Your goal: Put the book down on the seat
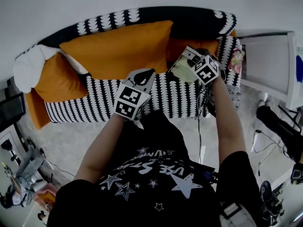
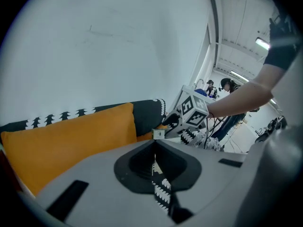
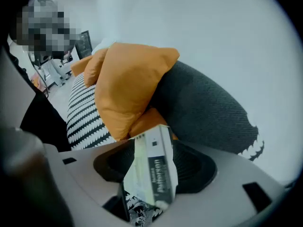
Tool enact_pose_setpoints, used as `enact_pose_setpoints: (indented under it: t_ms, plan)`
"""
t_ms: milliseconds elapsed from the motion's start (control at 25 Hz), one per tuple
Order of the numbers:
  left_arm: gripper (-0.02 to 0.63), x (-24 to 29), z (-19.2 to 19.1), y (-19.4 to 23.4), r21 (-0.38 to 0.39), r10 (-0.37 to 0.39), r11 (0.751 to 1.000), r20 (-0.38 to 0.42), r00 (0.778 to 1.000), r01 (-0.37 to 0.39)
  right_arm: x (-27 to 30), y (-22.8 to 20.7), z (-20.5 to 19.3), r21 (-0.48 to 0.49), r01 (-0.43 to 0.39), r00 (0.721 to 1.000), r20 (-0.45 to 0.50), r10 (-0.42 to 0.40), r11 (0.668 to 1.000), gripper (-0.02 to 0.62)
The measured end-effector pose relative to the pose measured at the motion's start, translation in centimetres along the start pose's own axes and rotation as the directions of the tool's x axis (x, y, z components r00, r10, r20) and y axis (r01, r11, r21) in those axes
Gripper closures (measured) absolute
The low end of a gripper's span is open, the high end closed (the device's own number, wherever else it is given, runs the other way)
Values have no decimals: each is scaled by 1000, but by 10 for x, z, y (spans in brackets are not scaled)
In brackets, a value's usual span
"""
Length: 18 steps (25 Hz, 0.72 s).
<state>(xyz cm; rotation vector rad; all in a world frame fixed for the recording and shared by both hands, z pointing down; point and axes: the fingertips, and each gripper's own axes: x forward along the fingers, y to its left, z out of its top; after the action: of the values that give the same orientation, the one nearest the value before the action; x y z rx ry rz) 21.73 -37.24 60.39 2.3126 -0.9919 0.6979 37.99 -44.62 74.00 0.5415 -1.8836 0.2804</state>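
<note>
A sofa (image 1: 94, 103) runs across in front of the person, its back against the wall. A large cushion (image 1: 118, 48) leans on the backrest at the middle. Left of it, at the sofa's left end, lies a smaller cushion (image 1: 57, 82), and a pillow (image 1: 29, 67) sits on the armrest beyond that. The left claw (image 1: 142, 77) is over the middle of the seat. The right claw (image 1: 191, 60) is to its right, above the seat's right end, with the book (image 1: 180, 67) between its jaws and another cushion (image 1: 187, 44) behind. A shelf (image 1: 272, 63) stands right of the sofa.

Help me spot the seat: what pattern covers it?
The seat is black-and-white scalloped, best in head view.
</note>
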Motion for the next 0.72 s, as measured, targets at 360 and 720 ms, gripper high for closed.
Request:
enact_pose_setpoints:
  t_ms: [360, 720]
  plan:
    - [597, -35, 7, 1, 15, -4, 1000, 47, 999, 3, -45, 6, 27, 120, 107, 989, 88, -118, 987, 353]
    - [597, -87, 17, -11, 66, -37, 997, 116, 993, 29, -96, 61, 39, 373, 84, 963, 206, -171, 924, 363]
